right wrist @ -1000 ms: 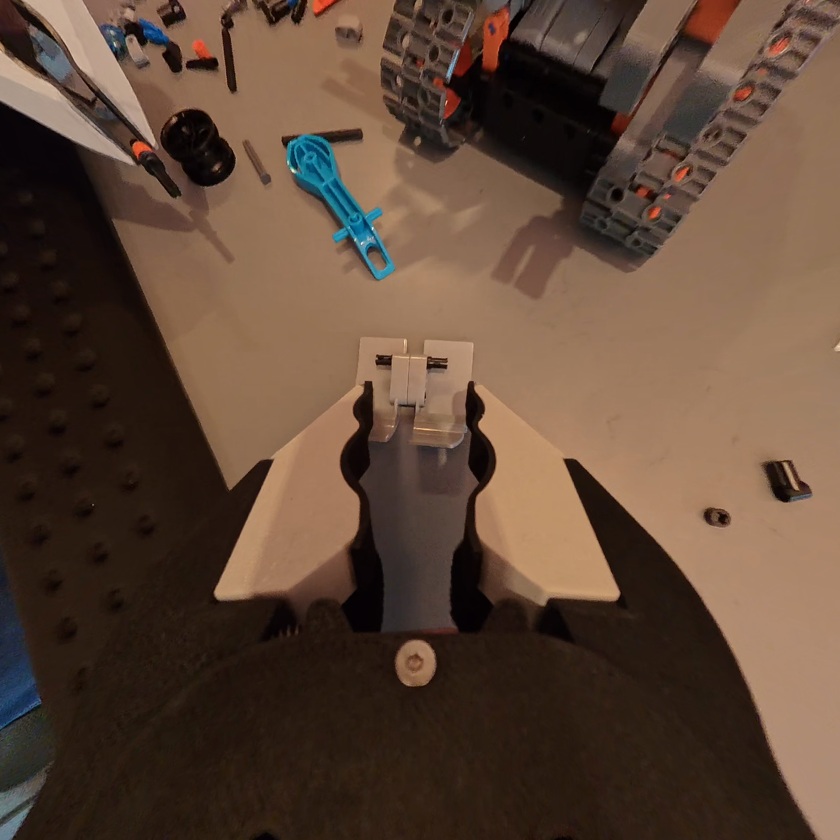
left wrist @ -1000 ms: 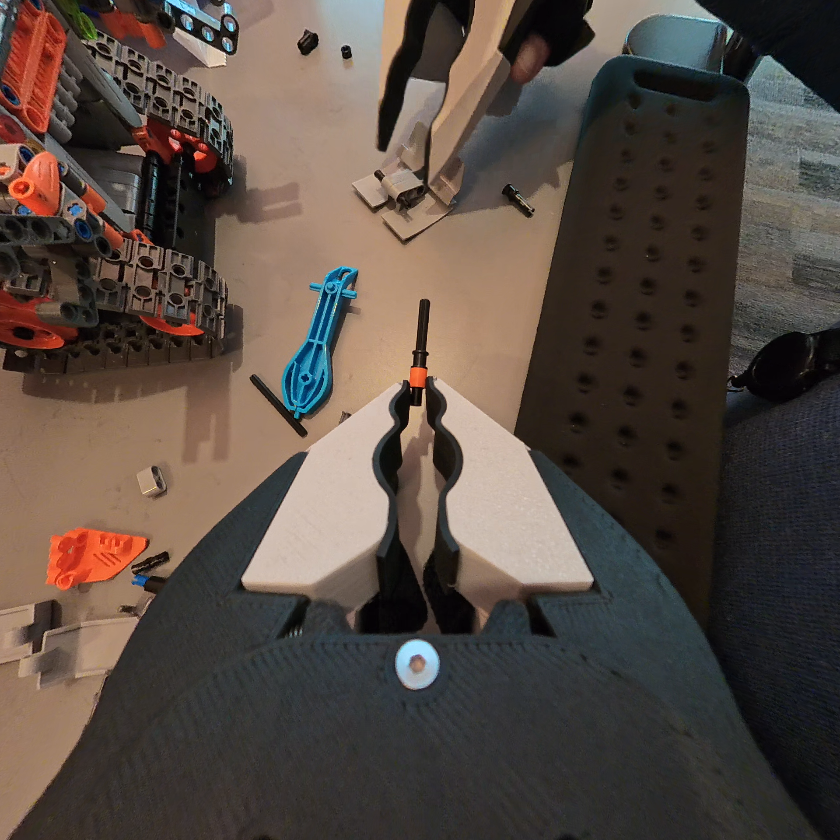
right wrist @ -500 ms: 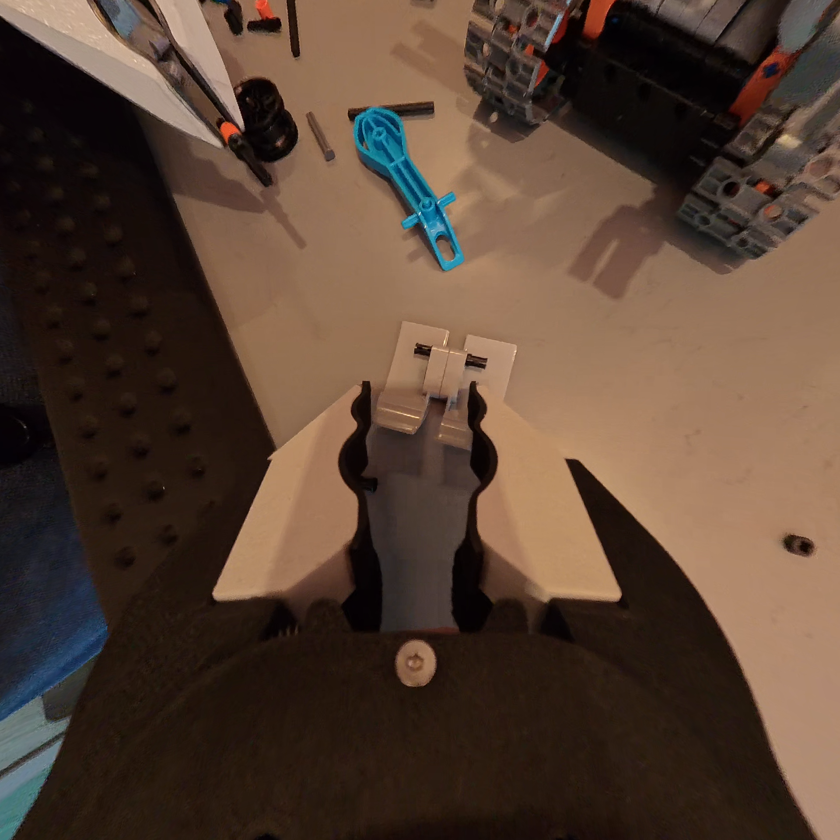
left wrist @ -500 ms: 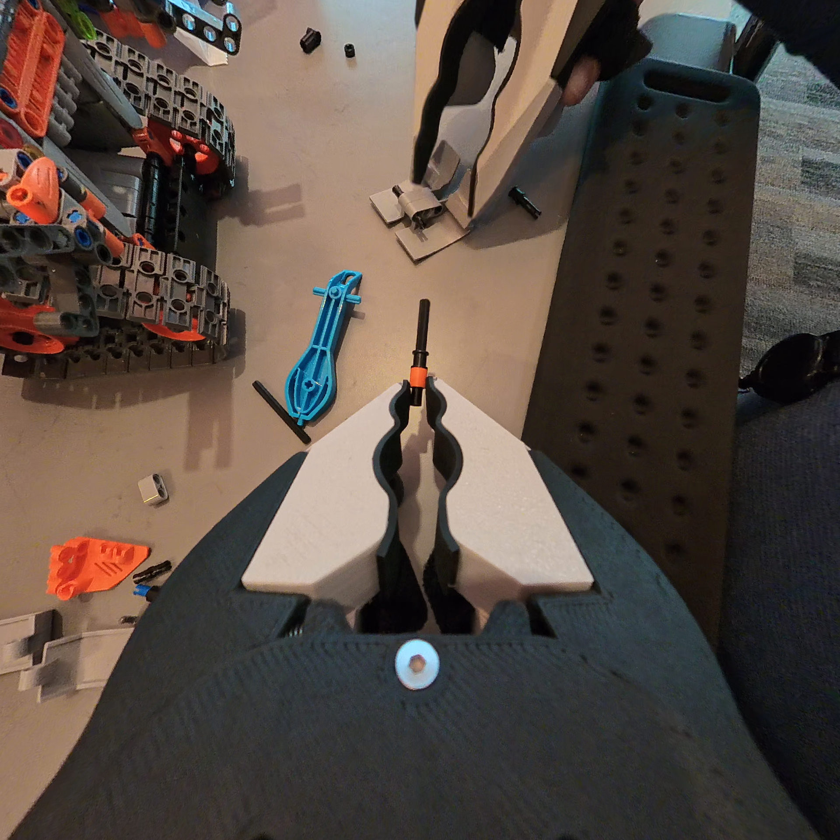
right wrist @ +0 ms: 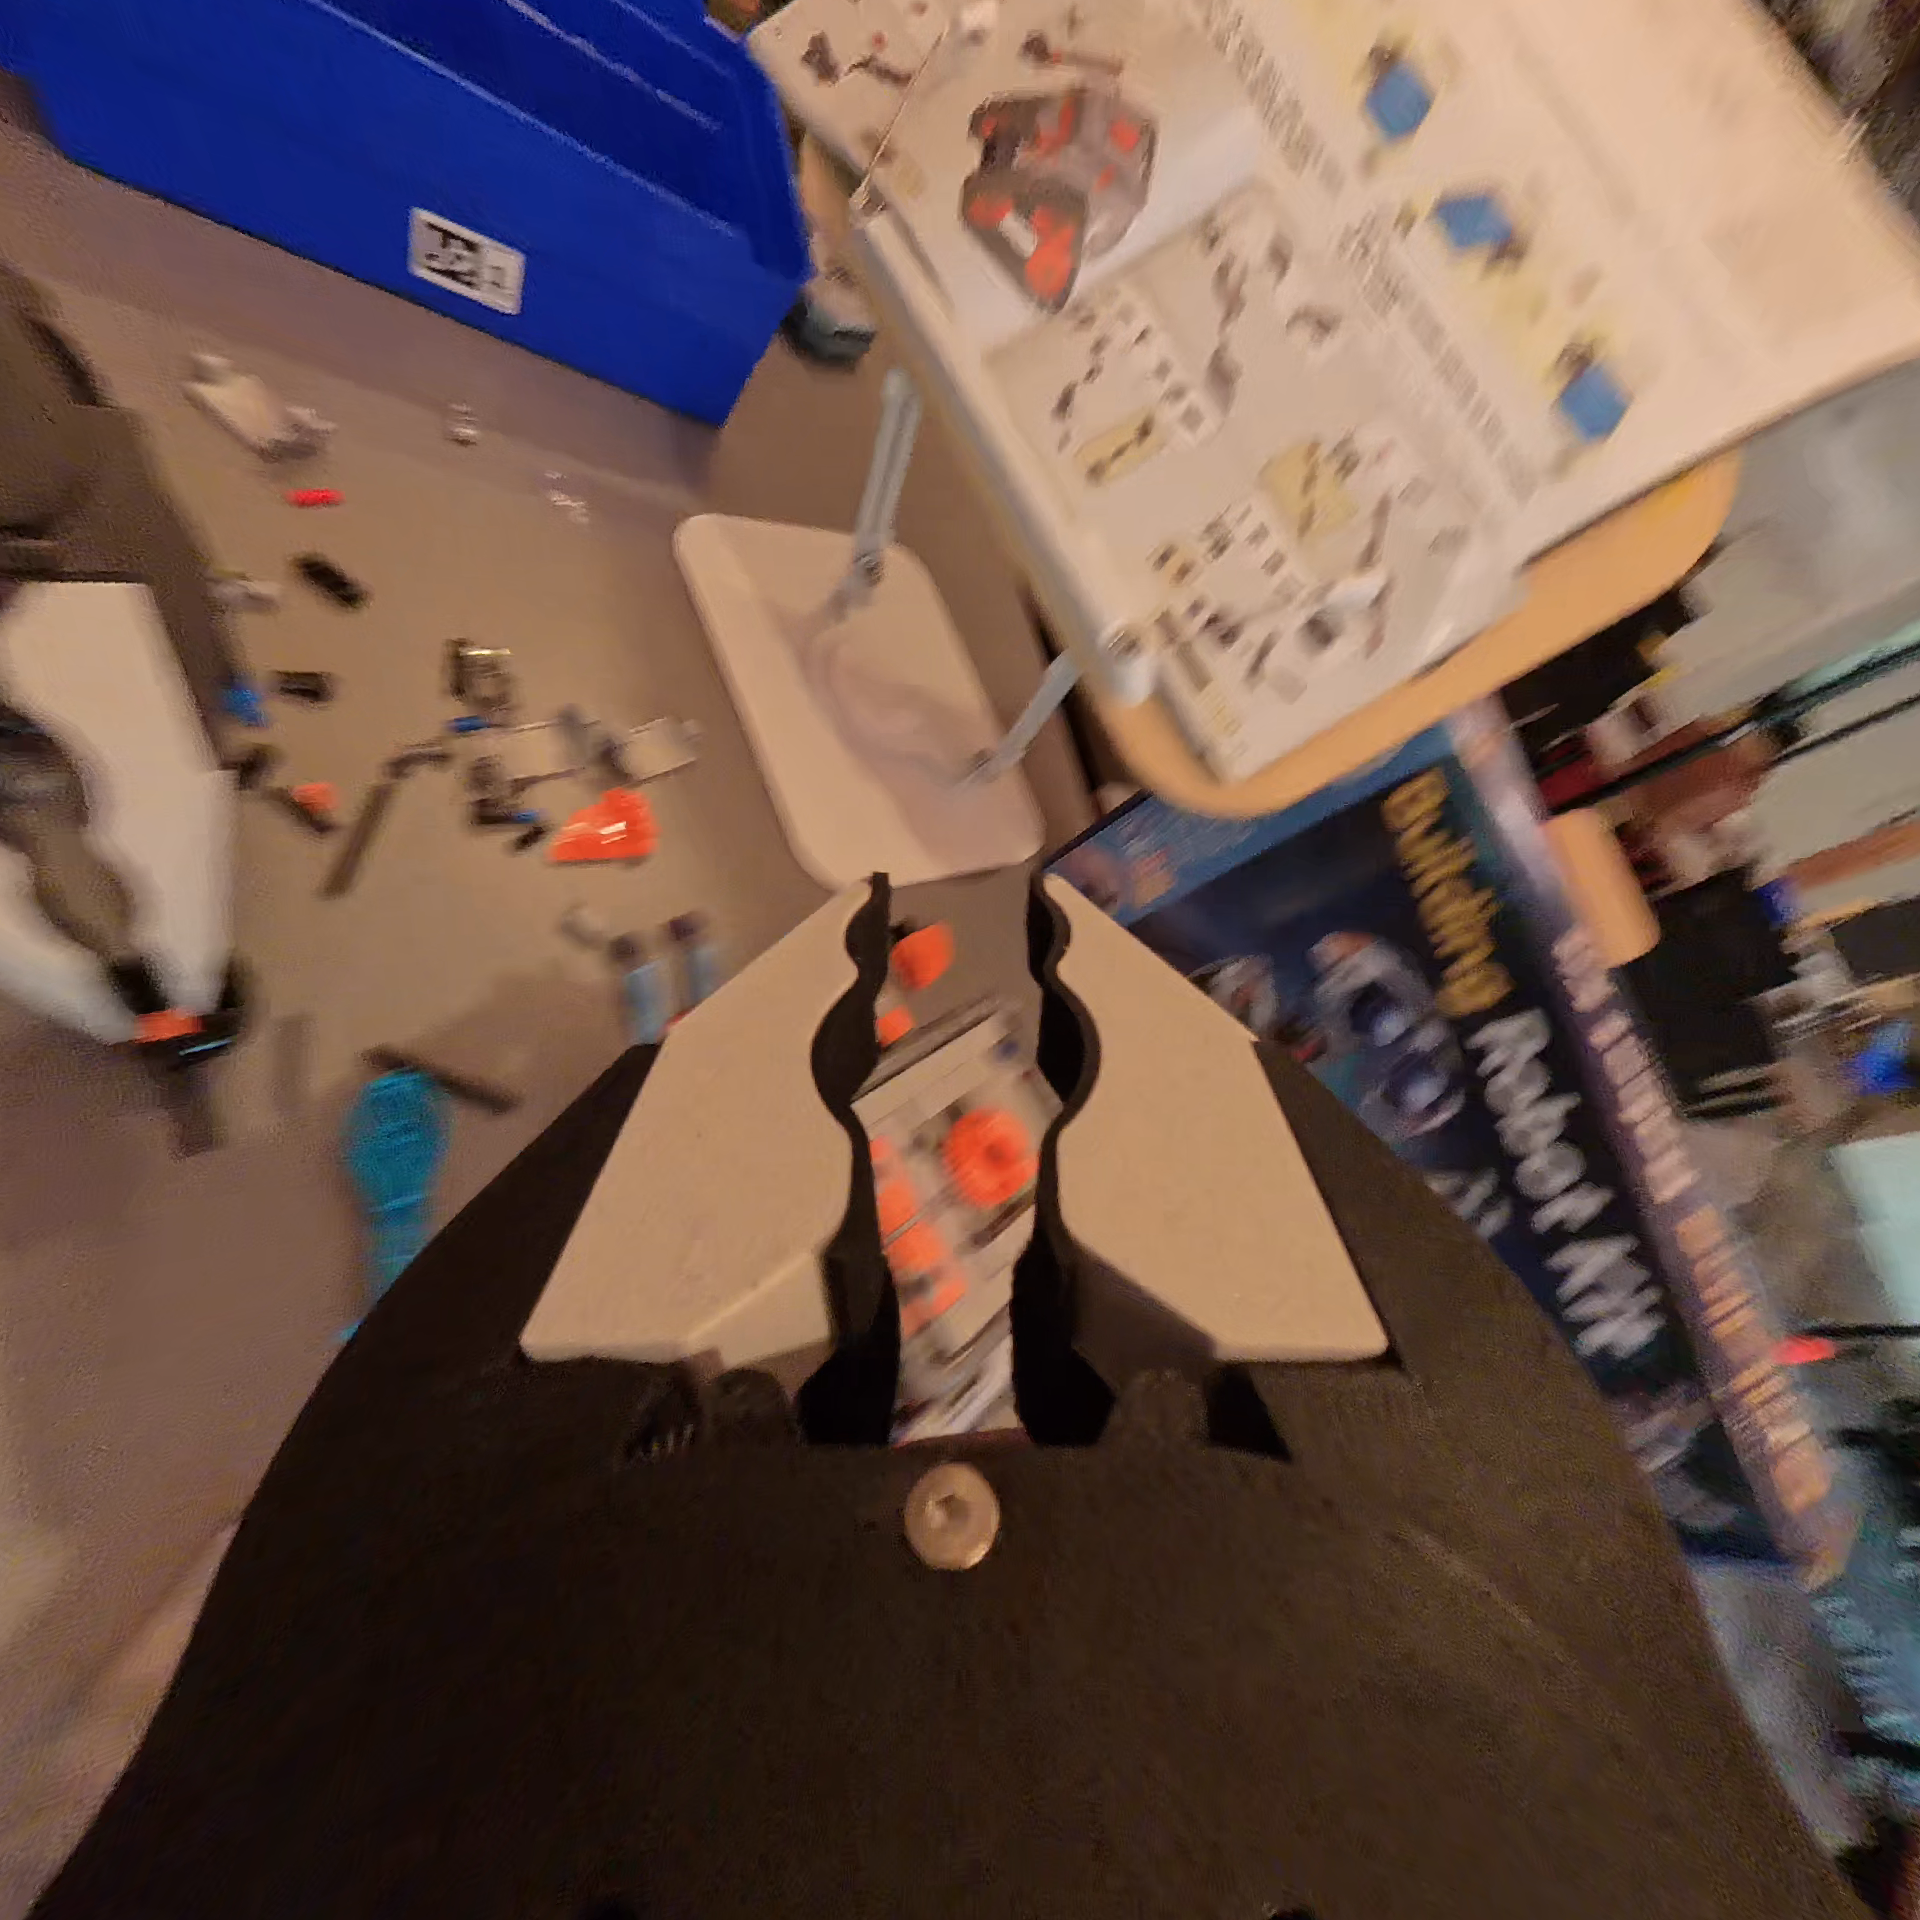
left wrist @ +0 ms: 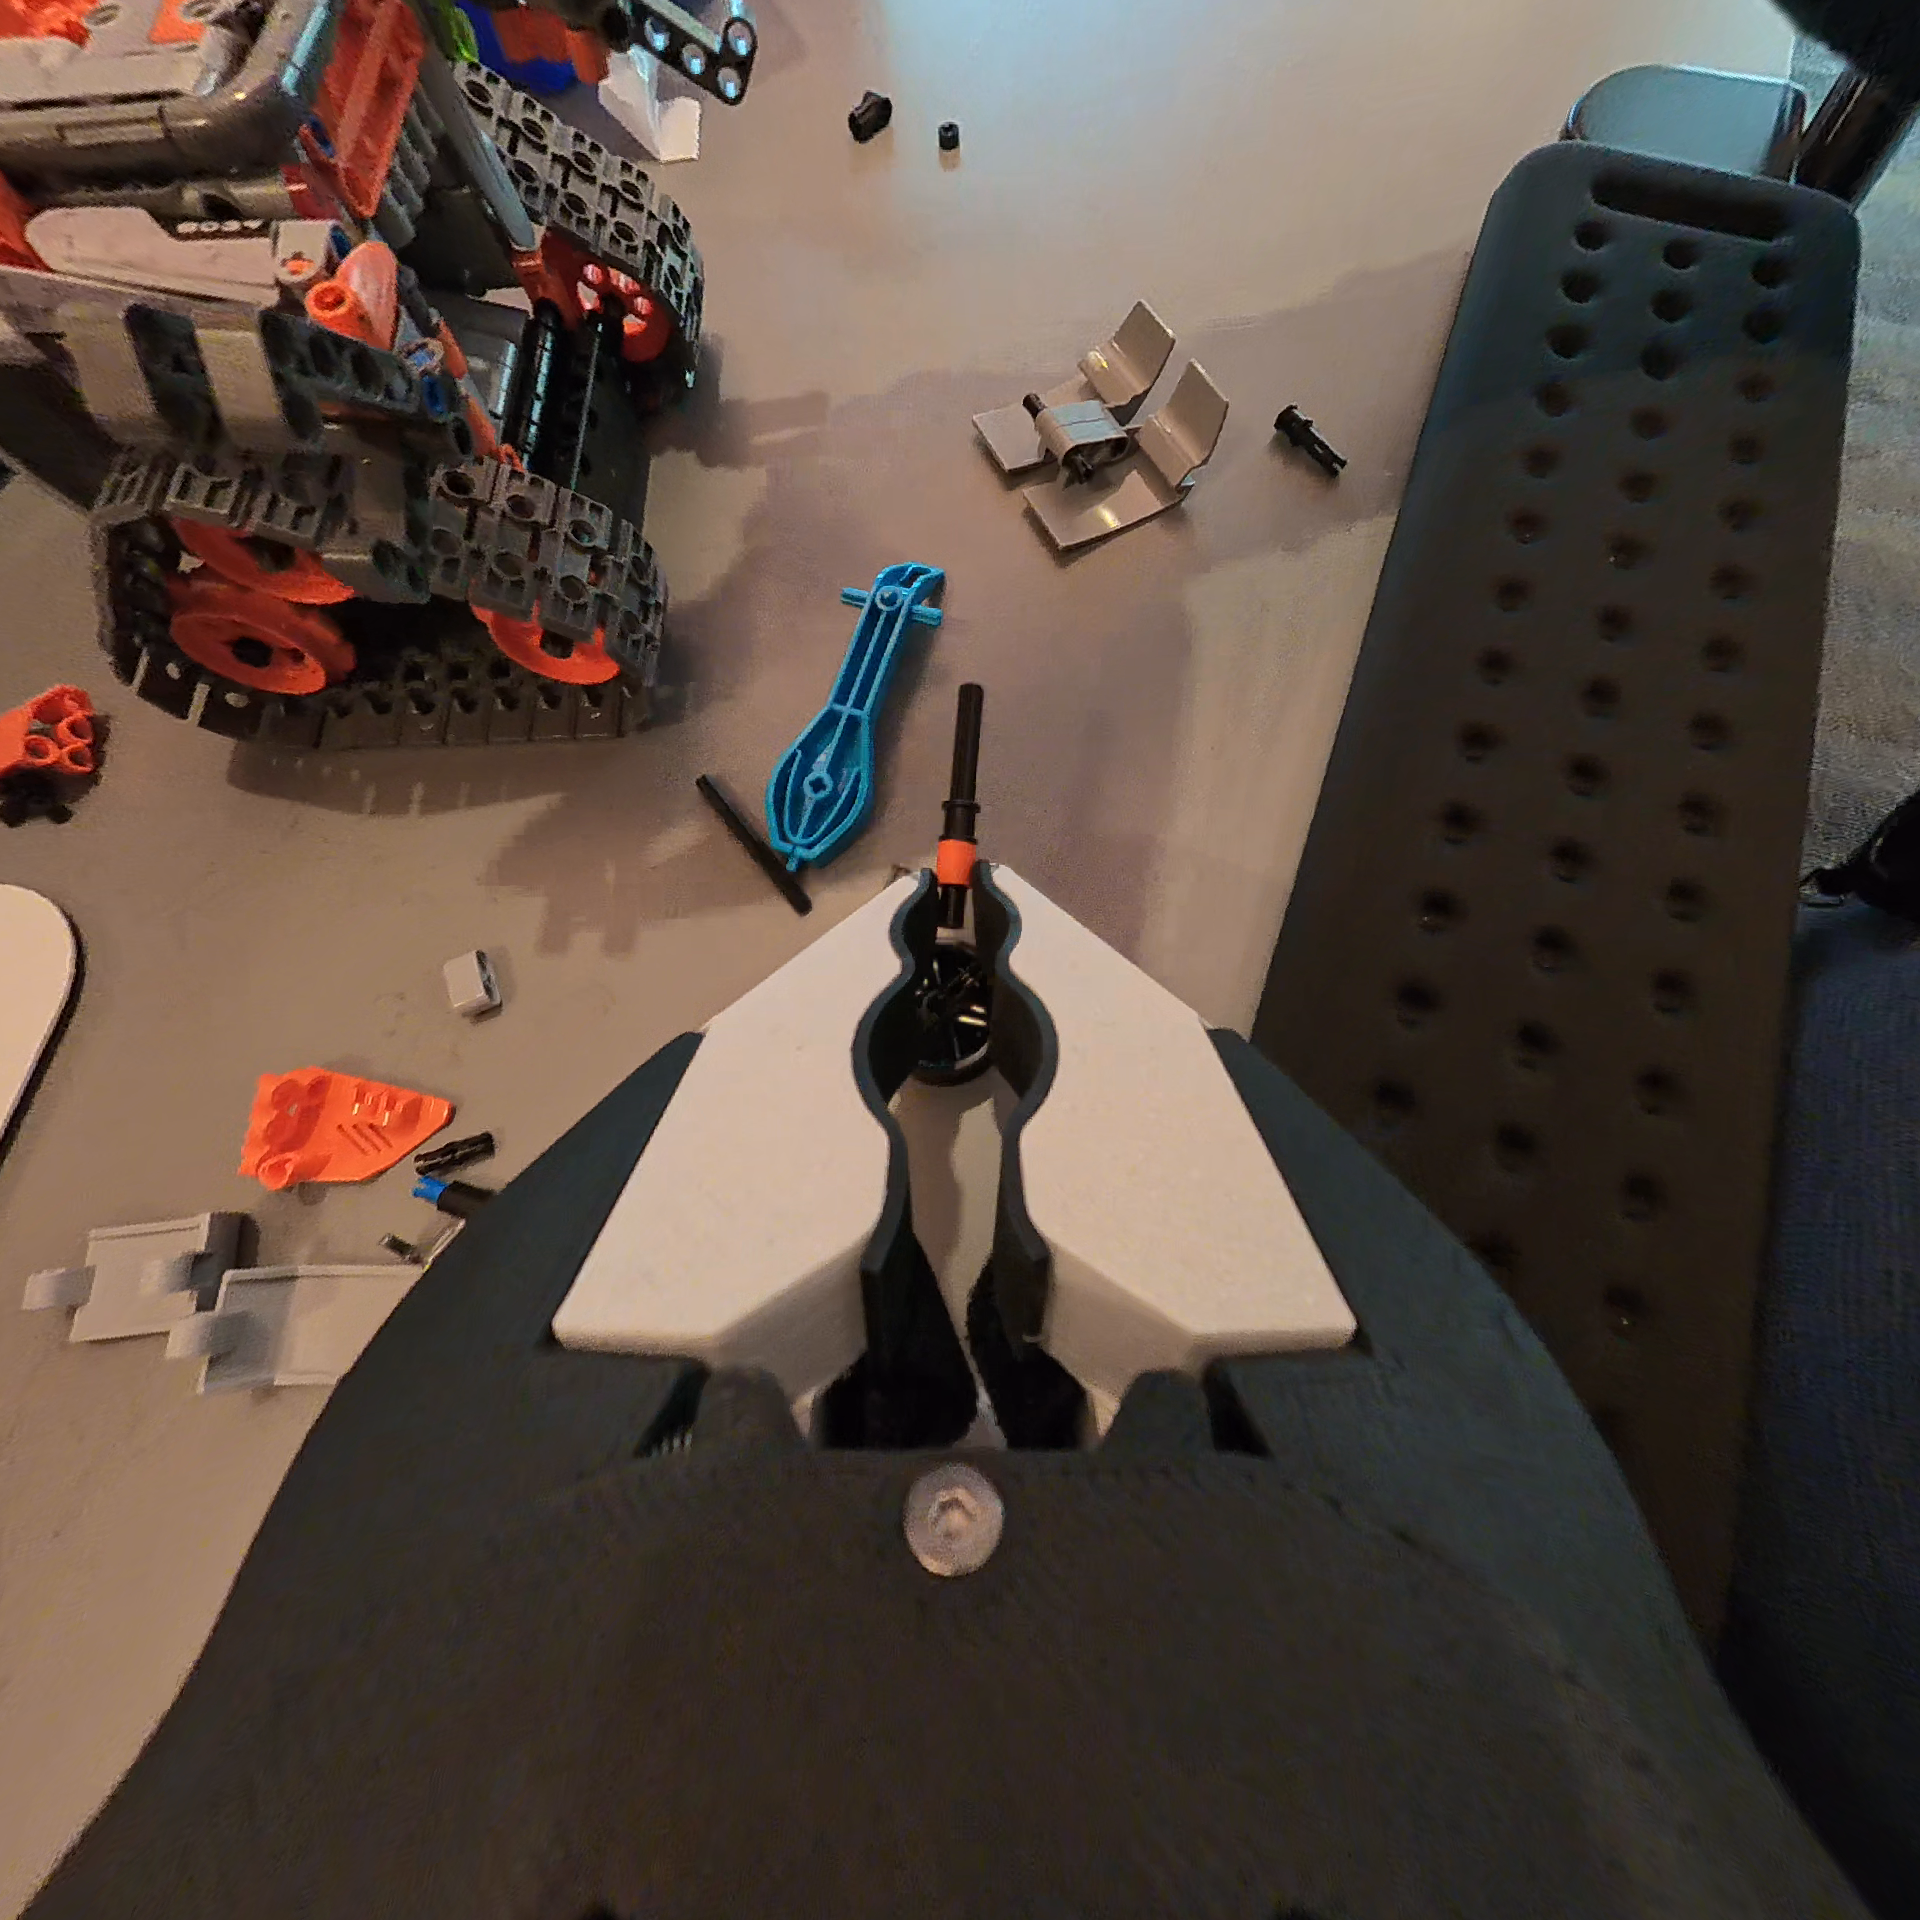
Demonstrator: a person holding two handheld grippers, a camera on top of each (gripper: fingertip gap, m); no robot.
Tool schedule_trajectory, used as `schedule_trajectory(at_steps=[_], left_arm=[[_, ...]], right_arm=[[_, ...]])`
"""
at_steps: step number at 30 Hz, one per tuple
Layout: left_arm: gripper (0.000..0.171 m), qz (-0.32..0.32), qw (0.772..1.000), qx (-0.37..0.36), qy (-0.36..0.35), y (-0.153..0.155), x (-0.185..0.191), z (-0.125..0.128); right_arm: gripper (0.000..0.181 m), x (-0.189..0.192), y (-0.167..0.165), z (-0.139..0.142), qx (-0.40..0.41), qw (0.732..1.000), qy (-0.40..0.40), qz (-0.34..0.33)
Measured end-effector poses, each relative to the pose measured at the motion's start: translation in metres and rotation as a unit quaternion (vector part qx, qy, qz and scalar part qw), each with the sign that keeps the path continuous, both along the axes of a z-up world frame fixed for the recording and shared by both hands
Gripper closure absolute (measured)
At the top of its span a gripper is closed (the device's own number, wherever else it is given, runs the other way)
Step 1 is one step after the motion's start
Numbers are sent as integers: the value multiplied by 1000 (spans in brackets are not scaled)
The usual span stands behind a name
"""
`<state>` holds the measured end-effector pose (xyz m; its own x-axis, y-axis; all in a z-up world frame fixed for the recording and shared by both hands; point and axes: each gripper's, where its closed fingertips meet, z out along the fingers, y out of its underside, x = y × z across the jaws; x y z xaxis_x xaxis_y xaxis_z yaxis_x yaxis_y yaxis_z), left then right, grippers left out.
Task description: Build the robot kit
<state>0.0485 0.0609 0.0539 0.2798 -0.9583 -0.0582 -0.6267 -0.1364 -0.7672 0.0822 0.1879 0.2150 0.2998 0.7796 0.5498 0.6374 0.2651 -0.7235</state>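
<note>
My left gripper [left wrist: 954,881] is shut on a black axle with an orange collar [left wrist: 966,748]. It holds the axle above the grey table, pointing forward. A black wheel [left wrist: 940,1023] shows on the table under the jaws. A blue lever tool [left wrist: 847,727] lies just ahead on the left. A grey panel assembly [left wrist: 1101,442] lies farther ahead, with no gripper at it. My right gripper [right wrist: 956,896] is open, empty and raised, in a blurred view. The tracked vehicle [right wrist: 956,1164] shows between its jaws. The left gripper [right wrist: 114,831] shows far left in that view.
A grey, black and orange tracked vehicle [left wrist: 364,468] stands at the left. A black perforated panel [left wrist: 1579,623] runs along the right. Loose pins, an orange panel [left wrist: 332,1127] and grey pieces [left wrist: 208,1299] lie about. A blue bin [right wrist: 416,177], white tray [right wrist: 852,707], booklet [right wrist: 1351,312] and box [right wrist: 1455,1143] show in the right wrist view. The grippers' ends are close to 20 cm from one another. Between my left fingertips and the grey panel assembly [left wrist: 1101,442] there is roughly 15 cm.
My right gripper has pulled off the grey panel assembly, left it on the table, and swung up and round fast. My left gripper still holds the axle; the black wheel now shows beneath it.
</note>
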Motion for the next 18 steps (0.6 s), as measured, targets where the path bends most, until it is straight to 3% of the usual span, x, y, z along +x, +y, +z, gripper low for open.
schedule_trajectory(at_steps=[4, 11, 13, 18], left_arm=[[168, 12, 1000, 9, -16, 6, -9, 4], [168, 26, 998, 33, -38, 14, -21, 21], [167, 27, 998, 40, -42, 16, -23, 24], [167, 26, 997, 46, -52, 19, -27, 28]], right_arm=[[162, -47, 63, 25, 117, 989, -77, 38], [163, -98, 151, 11, 233, 939, -241, 81], [173, -103, 162, -1, 243, 922, -284, 99], [169, -105, 165, 6, 229, 916, -306, 125]])
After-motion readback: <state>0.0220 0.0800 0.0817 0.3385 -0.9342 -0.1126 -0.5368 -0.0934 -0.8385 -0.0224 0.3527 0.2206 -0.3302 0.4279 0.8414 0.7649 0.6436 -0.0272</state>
